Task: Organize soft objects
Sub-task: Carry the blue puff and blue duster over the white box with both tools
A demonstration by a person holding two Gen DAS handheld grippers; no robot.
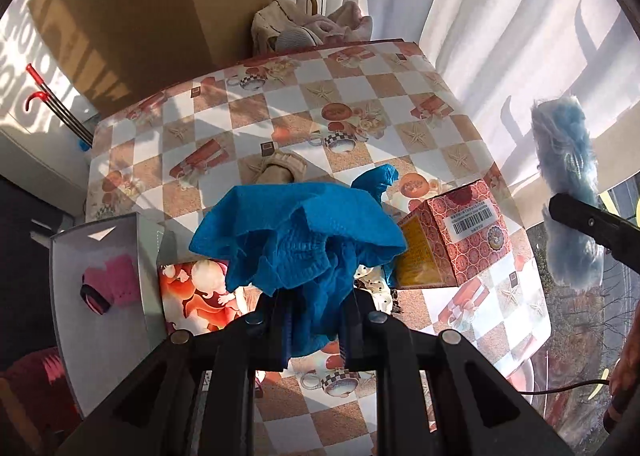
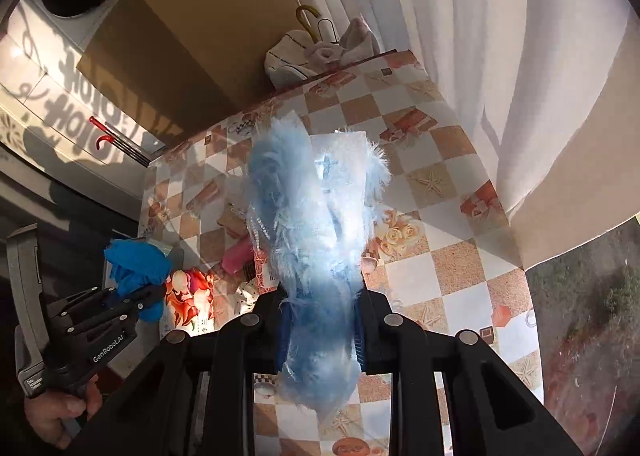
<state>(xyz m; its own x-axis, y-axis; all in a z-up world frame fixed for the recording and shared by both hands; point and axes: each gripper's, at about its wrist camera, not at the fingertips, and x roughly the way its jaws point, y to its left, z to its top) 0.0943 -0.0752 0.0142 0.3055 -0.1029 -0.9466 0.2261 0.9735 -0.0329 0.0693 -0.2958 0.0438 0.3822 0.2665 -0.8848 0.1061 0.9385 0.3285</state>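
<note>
the left gripper (image 1: 316, 320) is pinched on a bright blue cloth (image 1: 296, 228), which is held bunched and lifted clear of the surface (image 1: 400, 104). the right gripper (image 2: 320, 332) is pinched on a pale blue fluffy item (image 2: 316, 216), which is also held in the air; its long axis runs straight out along the gripper, away from the camera.

the coming move is judged to turn on the open grey container (image 1: 104, 256) at the near left edge of the surface, where a pink soft item (image 1: 112, 284) is already seen. the container lies down and to the left of the left gripper, and well apart from the right gripper, so the left hand is the nearer one. a placement there is only inferred from the task.

a patterned red box (image 1: 468, 232) and a beige rolled item (image 1: 276, 172) are seen beyond the blue cloth. a spotted white item (image 1: 376, 288) is mostly hidden under the cloth and cannot be identified. the container's floor and far wall are cut off, and its depth cannot be told. the fluffy item hides much of the surface in the right wrist view.
</note>
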